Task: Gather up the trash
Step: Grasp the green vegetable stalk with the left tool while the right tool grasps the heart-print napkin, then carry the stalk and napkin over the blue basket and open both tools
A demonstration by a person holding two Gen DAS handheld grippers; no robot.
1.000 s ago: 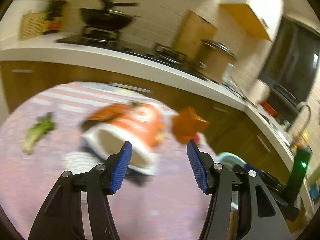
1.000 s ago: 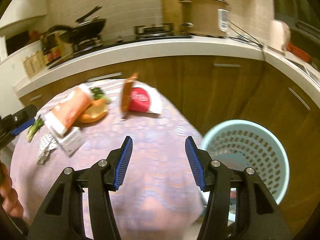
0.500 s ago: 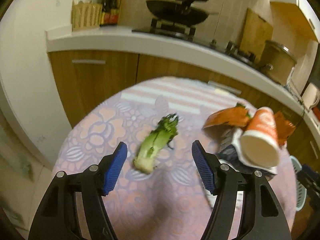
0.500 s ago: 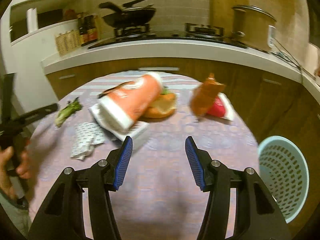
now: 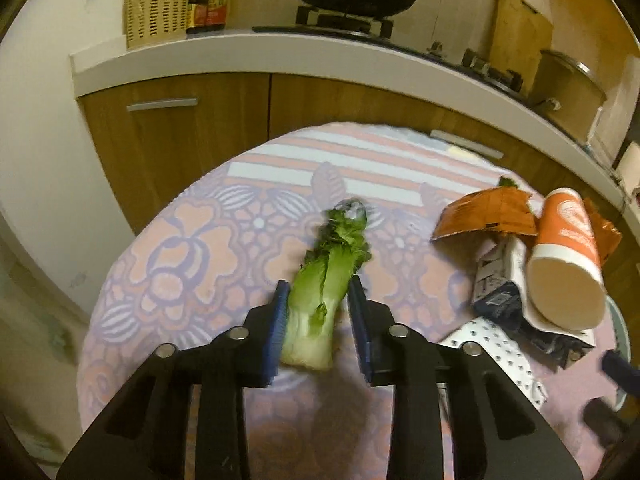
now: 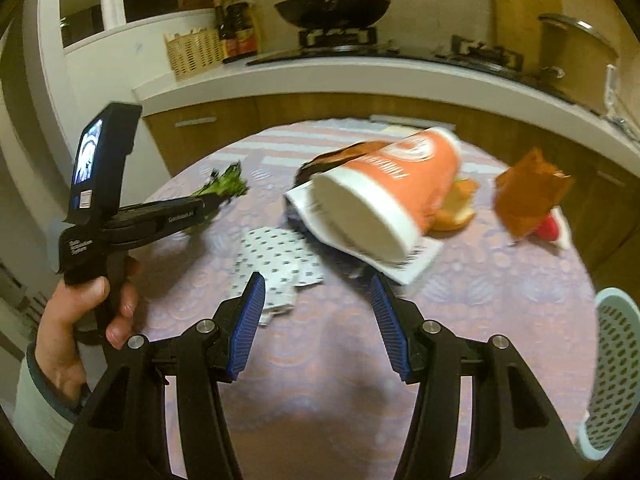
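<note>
A green leafy vegetable stalk (image 5: 324, 288) lies on the patterned tablecloth (image 5: 192, 248); its leaves also show in the right wrist view (image 6: 224, 184). My left gripper (image 5: 318, 300) straddles its pale stem, jaws narrowed close to both sides, left pad touching, a sliver of gap at the right. My right gripper (image 6: 316, 300) is open and empty above the table, short of an orange paper cup (image 6: 384, 196) lying on its side on torn packaging, and a dotted paper scrap (image 6: 276, 260).
An orange wrapper (image 6: 528, 192), bread (image 6: 456, 208) and a red-and-white packet (image 6: 554, 228) lie at the right. A light blue trash basket (image 6: 612, 380) stands beside the table at the right. Kitchen counter and cabinets (image 5: 192, 120) stand behind.
My left gripper has swung from the cup to the vegetable, moved down over it and narrowed its jaws around the stem. My right gripper has turned left toward the cup, still open.
</note>
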